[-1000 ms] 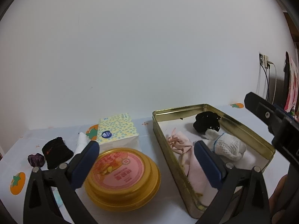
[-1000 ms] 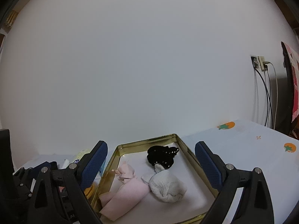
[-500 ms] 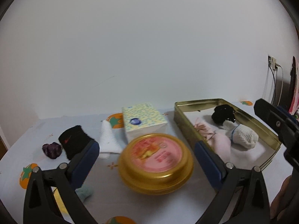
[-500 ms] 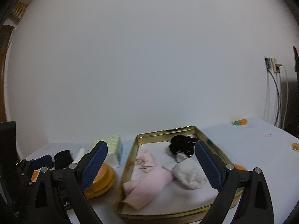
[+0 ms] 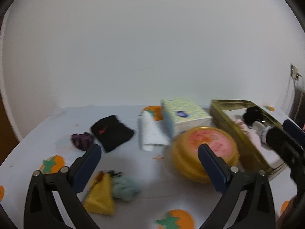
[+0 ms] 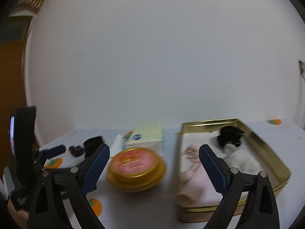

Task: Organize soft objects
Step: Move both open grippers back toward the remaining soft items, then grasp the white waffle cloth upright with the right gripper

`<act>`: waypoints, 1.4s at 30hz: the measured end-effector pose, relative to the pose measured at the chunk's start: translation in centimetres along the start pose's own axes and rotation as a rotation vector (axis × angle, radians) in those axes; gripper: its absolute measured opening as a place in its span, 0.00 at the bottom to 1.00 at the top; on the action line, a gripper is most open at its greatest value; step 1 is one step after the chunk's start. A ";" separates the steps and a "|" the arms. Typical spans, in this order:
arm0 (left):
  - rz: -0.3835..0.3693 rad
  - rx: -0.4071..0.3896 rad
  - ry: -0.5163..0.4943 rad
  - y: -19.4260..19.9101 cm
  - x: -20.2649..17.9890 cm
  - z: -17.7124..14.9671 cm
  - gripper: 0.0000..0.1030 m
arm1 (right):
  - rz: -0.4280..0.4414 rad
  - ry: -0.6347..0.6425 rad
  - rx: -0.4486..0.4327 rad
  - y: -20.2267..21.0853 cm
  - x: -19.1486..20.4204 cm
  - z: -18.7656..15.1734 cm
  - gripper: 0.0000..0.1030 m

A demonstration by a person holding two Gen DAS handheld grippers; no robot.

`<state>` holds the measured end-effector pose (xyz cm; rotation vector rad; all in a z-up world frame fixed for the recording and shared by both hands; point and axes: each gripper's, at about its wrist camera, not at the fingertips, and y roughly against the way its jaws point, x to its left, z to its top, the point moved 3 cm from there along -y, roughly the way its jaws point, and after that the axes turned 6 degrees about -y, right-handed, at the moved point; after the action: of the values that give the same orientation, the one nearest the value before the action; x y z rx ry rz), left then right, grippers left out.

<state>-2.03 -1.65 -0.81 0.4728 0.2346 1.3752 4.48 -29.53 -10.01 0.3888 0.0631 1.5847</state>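
A gold tin [image 6: 266, 145], yellow-rimmed pink lid [image 5: 205, 148], and black sock [image 5: 112, 131] sit on the persimmon-printed white tablecloth [image 5: 57, 118].

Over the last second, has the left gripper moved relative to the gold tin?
Yes. The left gripper swung left, away from the gold tin, which now sits at the view's right edge.

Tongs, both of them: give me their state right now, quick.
Left tongs: open, holding nothing, above the table.
Right tongs: open, holding nothing, facing the round tin.

Table [image 5: 122, 168], persimmon-print cloth: gold tin [image 6: 266, 152], round tin [image 6: 136, 168], tissue pack [image 5: 185, 113], socks [image 5: 112, 132].
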 end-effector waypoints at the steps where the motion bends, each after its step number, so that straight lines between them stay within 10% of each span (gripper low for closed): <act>1: 0.015 0.007 0.008 -0.1 0.7 -0.1 1.00 | 0.016 0.015 0.013 -0.3 0.8 -0.2 0.93; 15: 0.189 0.117 0.215 -1.2 13.4 -2.9 1.00 | 0.160 0.153 0.213 -4.8 9.4 -2.9 0.93; 19: 0.244 0.123 0.229 -1.5 15.9 -3.3 1.00 | 0.183 0.198 0.308 -6.4 10.9 -3.9 0.66; 25: 0.241 0.159 0.261 -2.5 17.6 -3.8 1.00 | 0.195 0.127 0.347 -7.8 10.9 -4.0 0.64; 42: 0.248 0.148 0.314 -3.7 20.1 -3.6 1.00 | -0.057 0.093 0.300 -15.8 13.3 -2.1 0.52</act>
<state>3.53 18.15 -3.48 0.4161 0.5521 1.6823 18.98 -15.18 -13.63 0.5412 0.3829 1.5394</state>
